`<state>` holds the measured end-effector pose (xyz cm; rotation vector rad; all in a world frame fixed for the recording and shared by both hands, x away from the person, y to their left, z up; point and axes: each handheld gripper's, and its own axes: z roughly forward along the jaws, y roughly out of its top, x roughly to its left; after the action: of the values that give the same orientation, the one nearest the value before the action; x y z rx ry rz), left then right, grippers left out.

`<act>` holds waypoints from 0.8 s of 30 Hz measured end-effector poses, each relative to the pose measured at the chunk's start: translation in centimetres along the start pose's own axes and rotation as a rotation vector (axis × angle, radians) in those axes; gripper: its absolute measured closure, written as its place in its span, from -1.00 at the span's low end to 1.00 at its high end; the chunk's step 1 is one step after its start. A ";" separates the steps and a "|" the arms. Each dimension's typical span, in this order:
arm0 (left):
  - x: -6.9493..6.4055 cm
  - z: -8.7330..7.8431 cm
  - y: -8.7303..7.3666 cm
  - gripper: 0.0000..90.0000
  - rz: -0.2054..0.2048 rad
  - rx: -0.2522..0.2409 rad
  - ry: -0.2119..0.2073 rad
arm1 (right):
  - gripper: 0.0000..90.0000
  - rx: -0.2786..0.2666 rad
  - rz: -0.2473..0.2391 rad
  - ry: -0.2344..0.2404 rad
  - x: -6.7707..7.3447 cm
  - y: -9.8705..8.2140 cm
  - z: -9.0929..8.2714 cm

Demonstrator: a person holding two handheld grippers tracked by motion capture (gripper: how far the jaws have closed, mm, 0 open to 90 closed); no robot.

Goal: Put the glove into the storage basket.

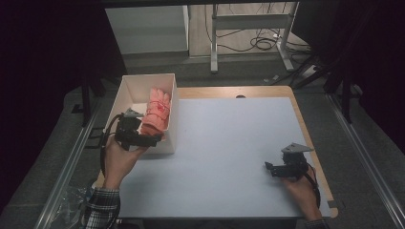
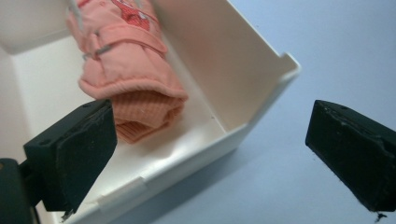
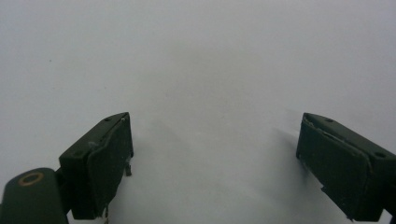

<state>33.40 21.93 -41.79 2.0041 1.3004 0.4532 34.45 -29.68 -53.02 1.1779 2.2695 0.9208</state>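
- The left gripper (image 1: pixel 152 138) is seen at the near end of the white box (image 1: pixel 125 90), its jaws spread wide with nothing clamped between them
- One jaw is placed inside the box, the other outside, over the near corner wall
- The rolled pink glove (image 2: pixel 128 70) is found just beyond the inner jaw, lying along the box's right wall
- The right gripper (image 1: pixel 268 167) is held released over the bare white table (image 1: pixel 229 143), well apart from the box

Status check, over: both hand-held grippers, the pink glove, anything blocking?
Left hand-held gripper open at the box's near corner. Right hand-held gripper open over bare tabletop. Pink glove inside white box, released. Nothing blocking.
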 end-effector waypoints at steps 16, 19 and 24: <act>-3.0 0.4 -3.6 -0.94 0.049 -0.031 -0.050 | -0.75 -0.002 -0.002 -0.001 0.0 0.0 0.0; -3.5 0.8 -4.3 -0.94 0.056 -0.040 -0.067 | -0.75 -0.002 -0.002 -0.001 0.0 0.0 0.0; -4.7 2.3 -5.9 -0.94 0.082 -0.039 -0.087 | -0.75 -0.002 -0.003 -0.002 0.0 0.0 0.0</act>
<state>28.97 18.40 -47.23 2.0274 1.1513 0.4218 34.45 -29.67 -53.03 1.1738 2.2677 0.9206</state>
